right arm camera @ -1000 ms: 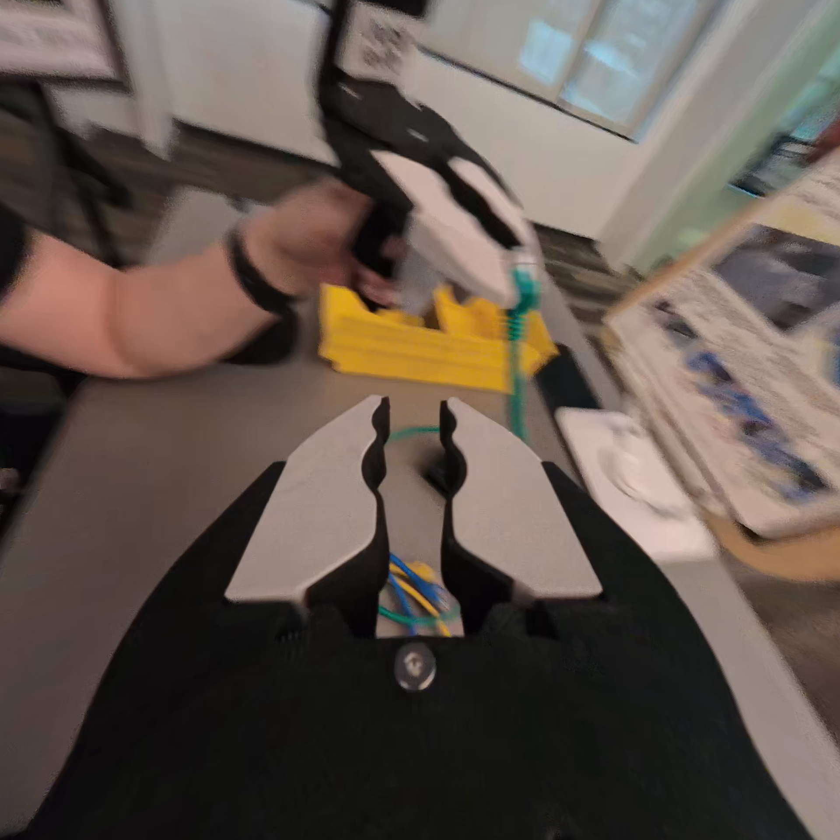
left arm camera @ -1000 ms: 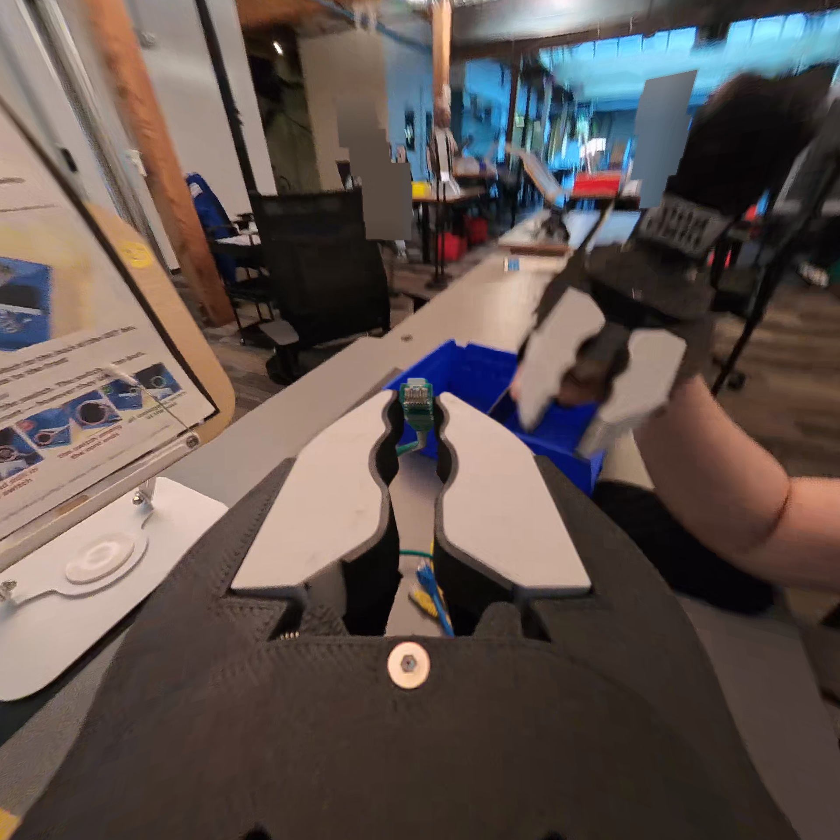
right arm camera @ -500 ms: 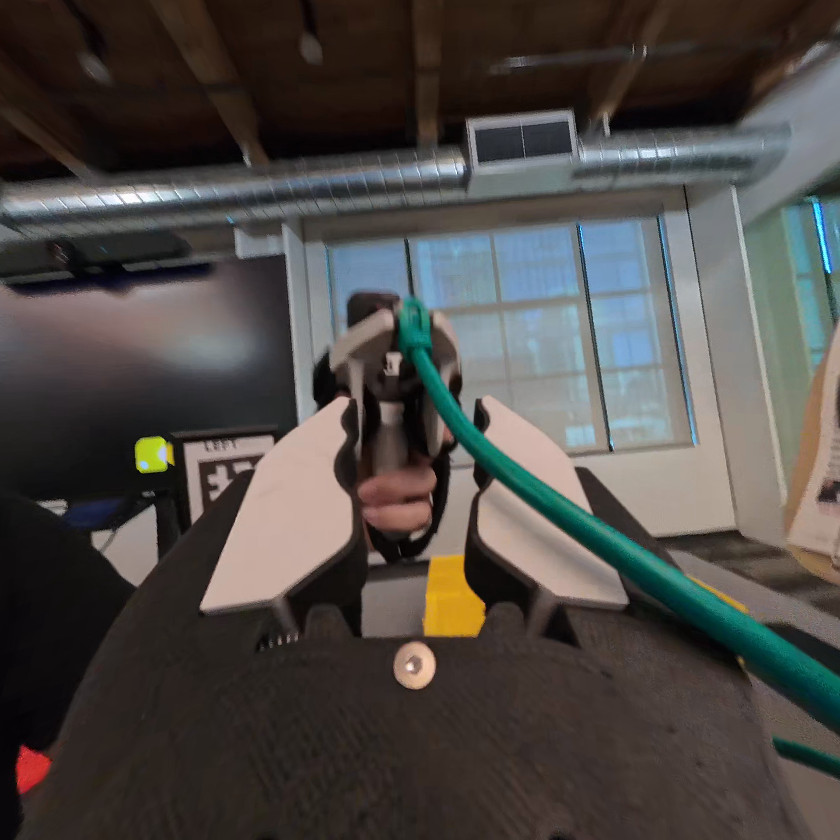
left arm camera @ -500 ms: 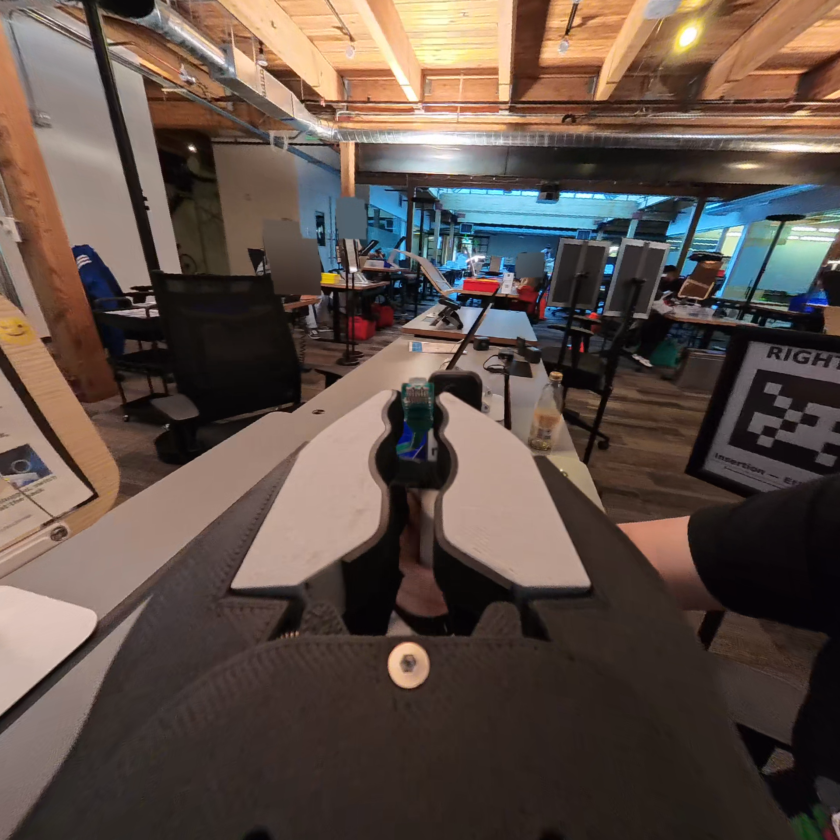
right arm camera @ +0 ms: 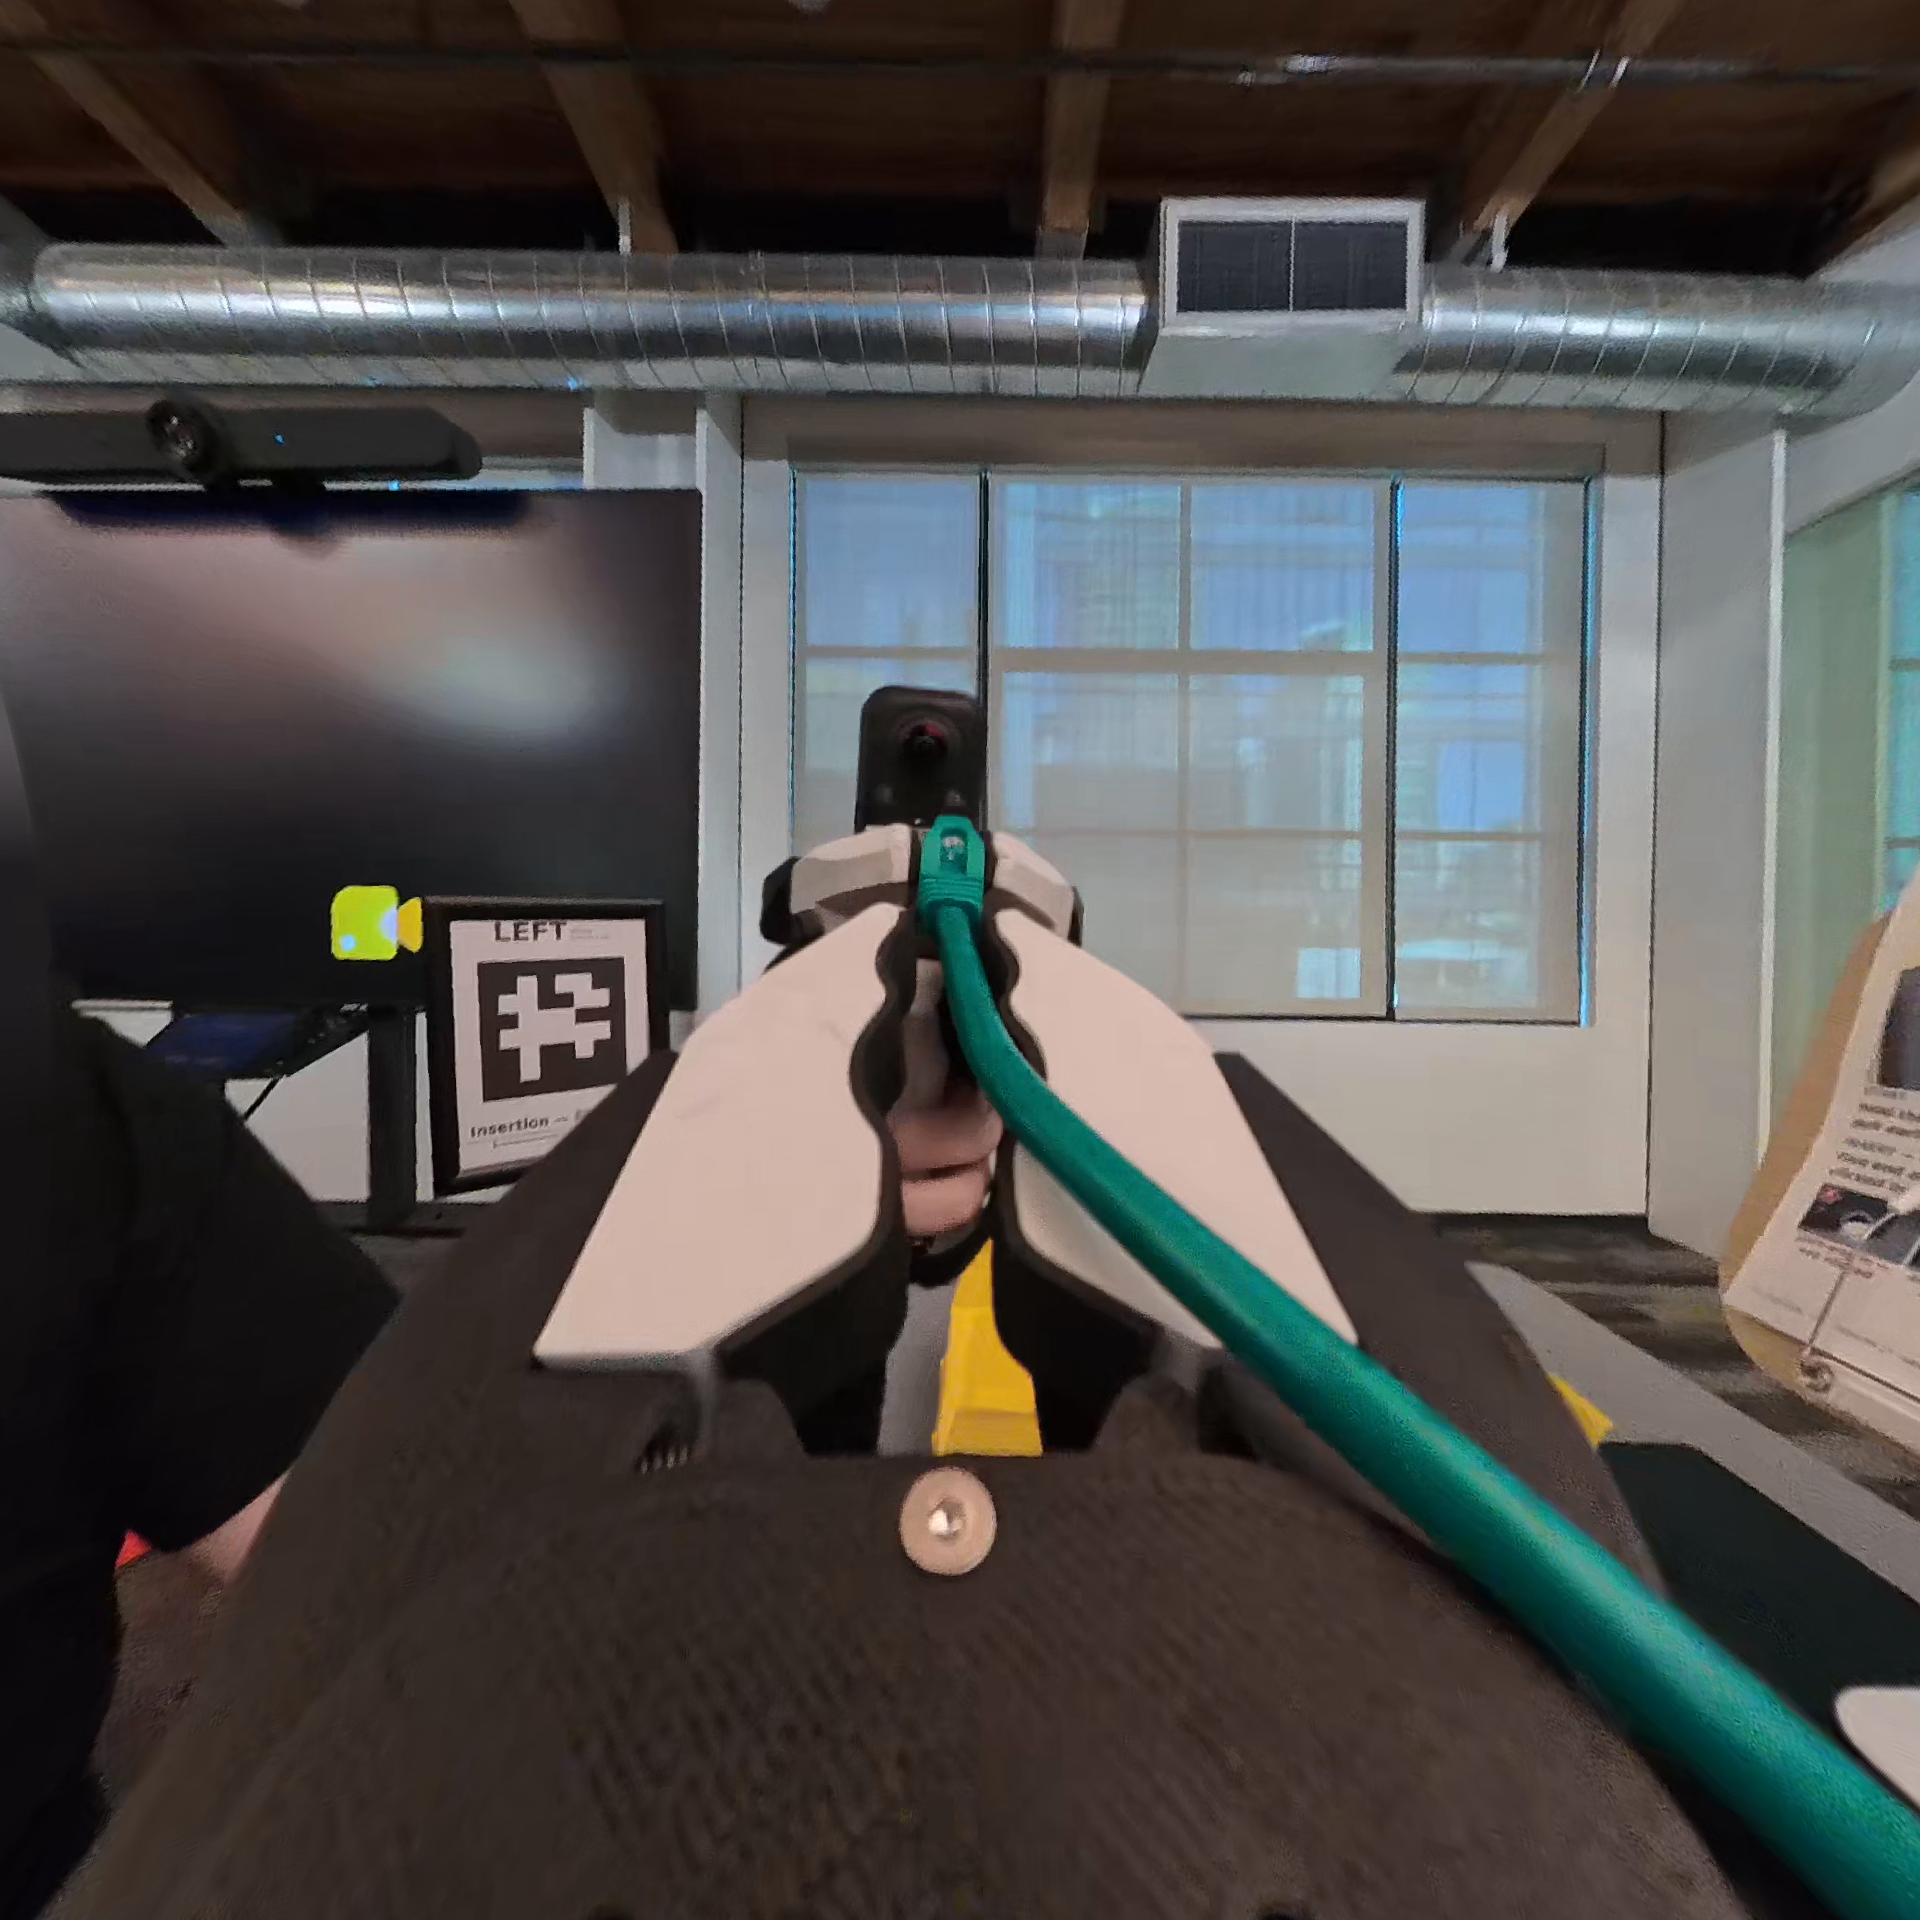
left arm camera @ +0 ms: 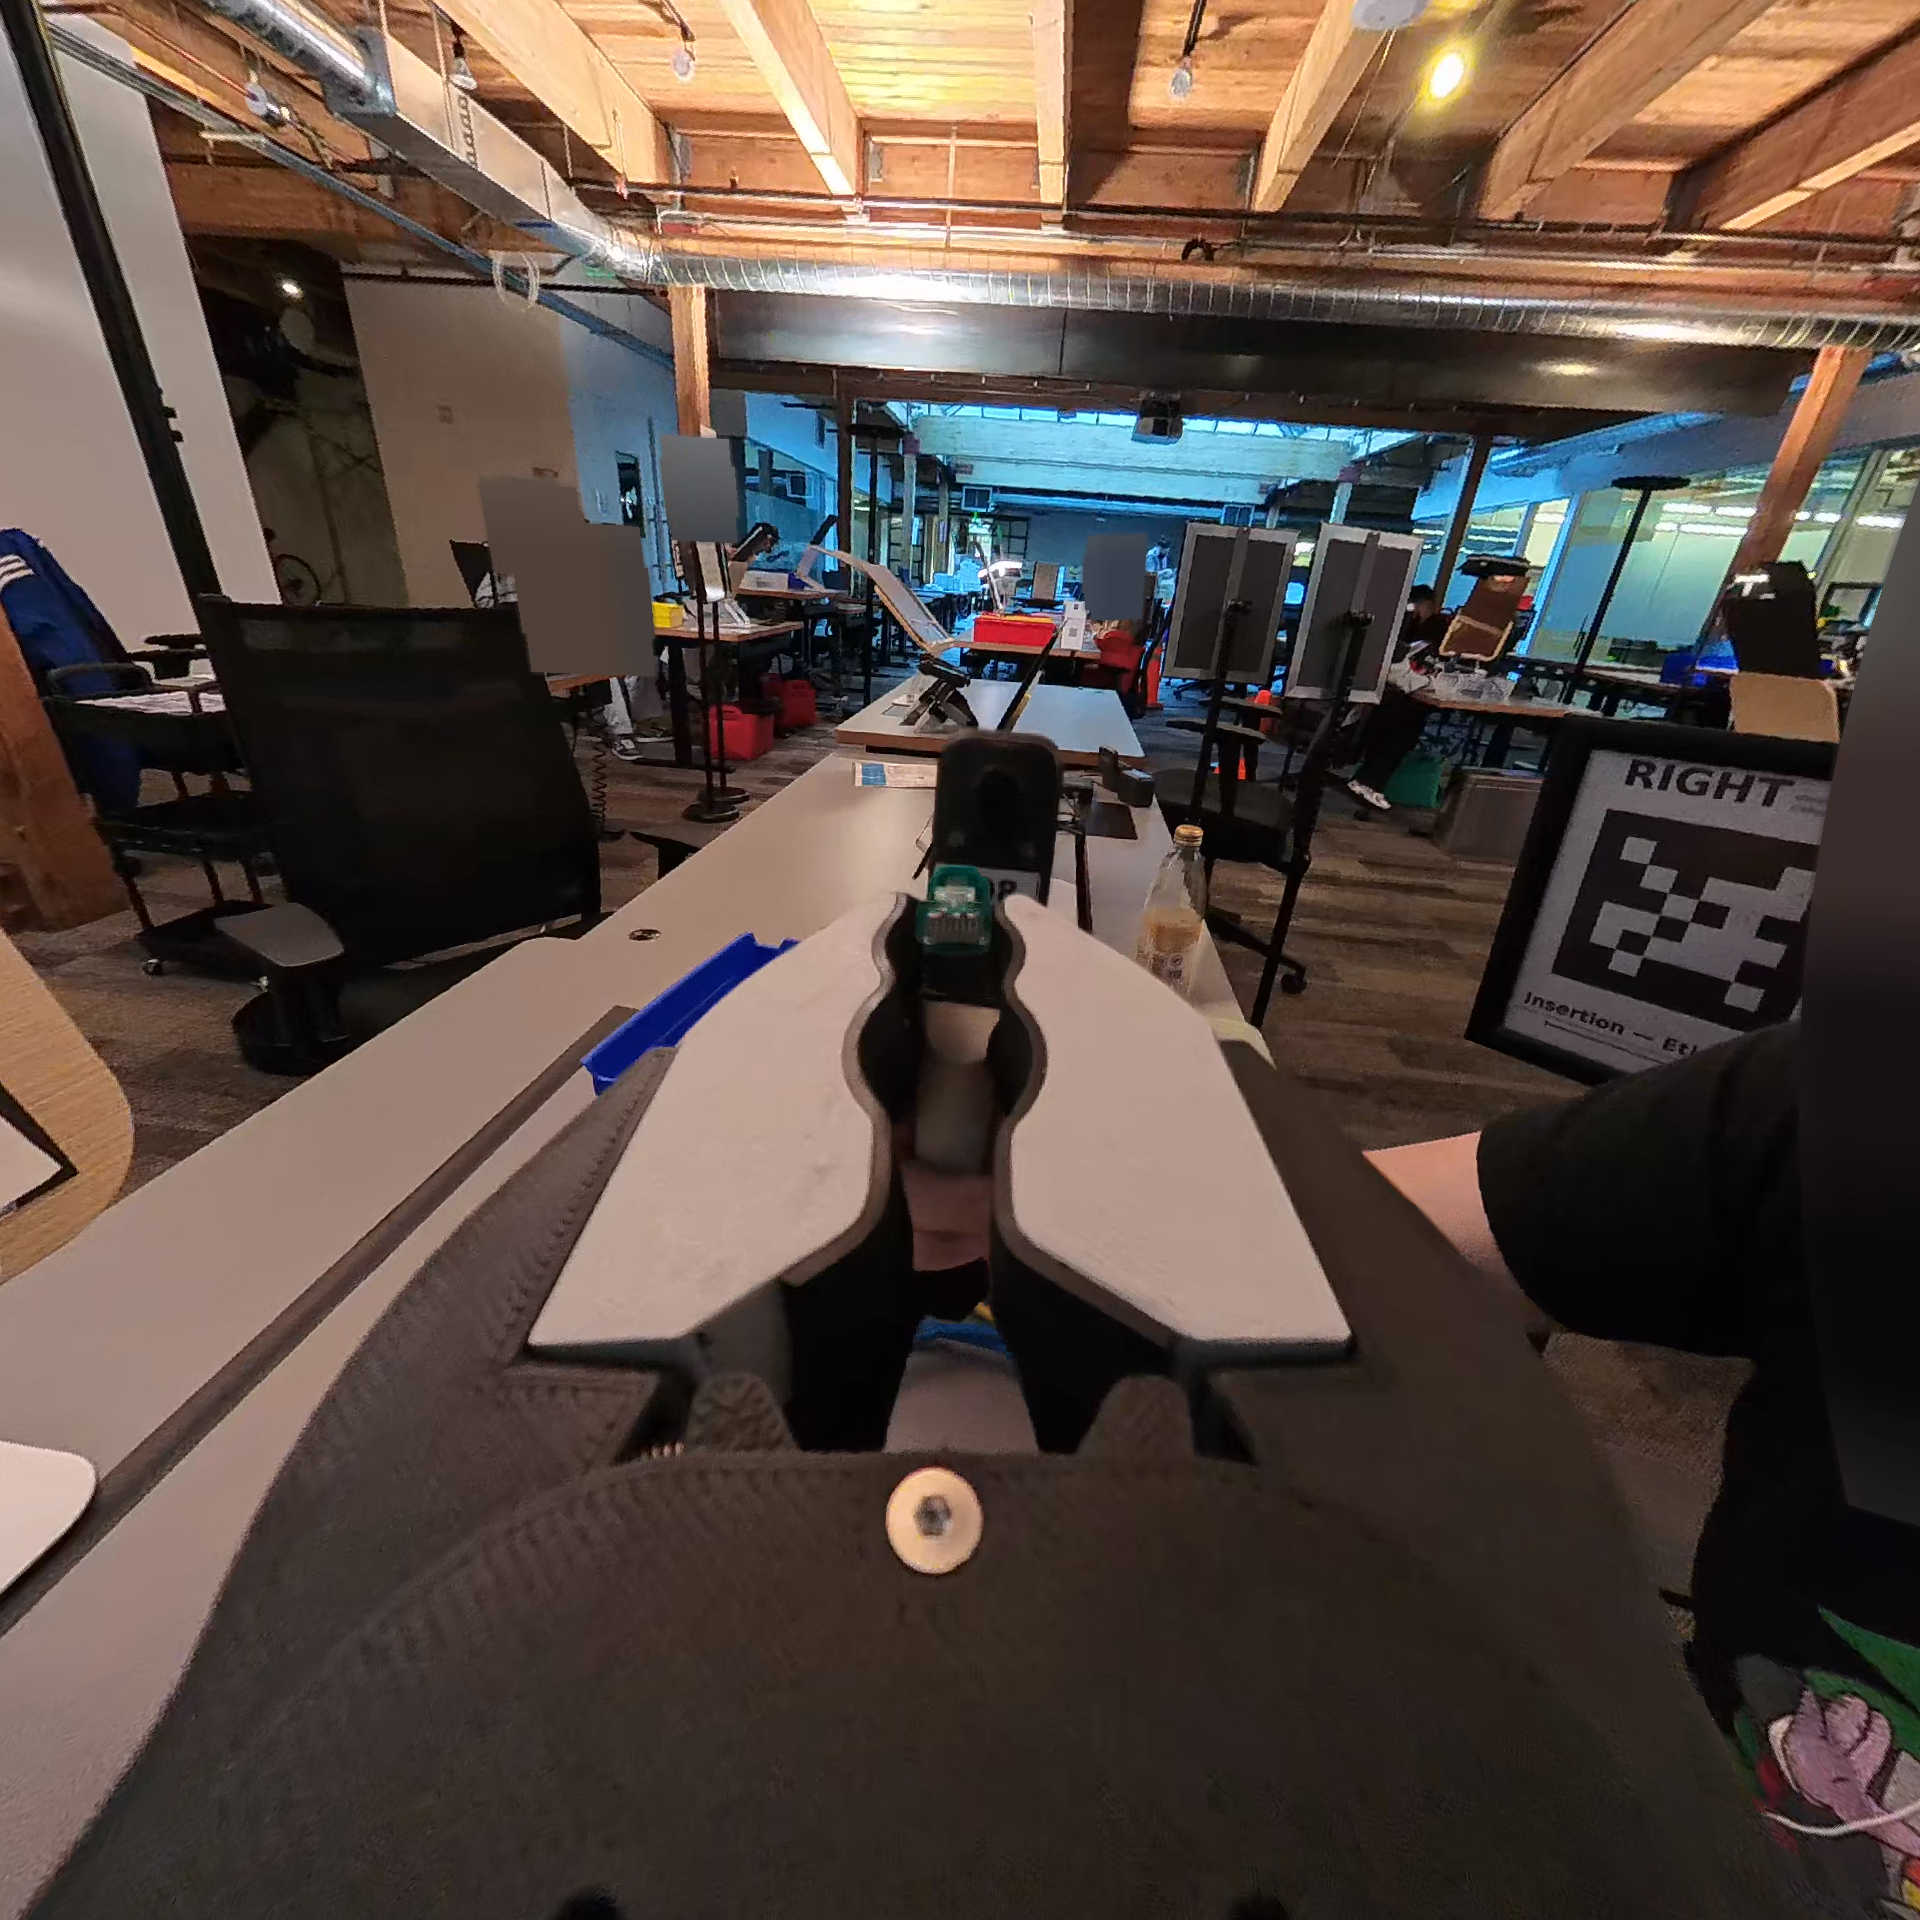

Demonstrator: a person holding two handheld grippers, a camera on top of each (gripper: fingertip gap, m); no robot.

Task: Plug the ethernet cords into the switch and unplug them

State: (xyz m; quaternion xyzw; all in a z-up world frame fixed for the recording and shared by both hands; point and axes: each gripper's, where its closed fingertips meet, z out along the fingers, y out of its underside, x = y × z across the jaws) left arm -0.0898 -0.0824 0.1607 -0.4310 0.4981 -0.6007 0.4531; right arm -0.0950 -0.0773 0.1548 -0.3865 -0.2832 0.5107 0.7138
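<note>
Grippers raised nose to nose above table. Left gripper (left arm camera: 958, 925) pinching green plug (left arm camera: 956, 908), contacts facing far. Right gripper (right arm camera: 940, 914) narrow, empty; cord (right arm camera: 1351, 1382) draped over it. Switch unseen.

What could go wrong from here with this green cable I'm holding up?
1. The green ethernet cable lies across one finger of the right tongs, so it could snag or drag when either gripper moves.
2. The left tongs pinch the green plug only at their very tips, so a tug on the cable might twist it or pull it out.
3. The switch is in neither view, so lining up the plug starts blind.
</note>
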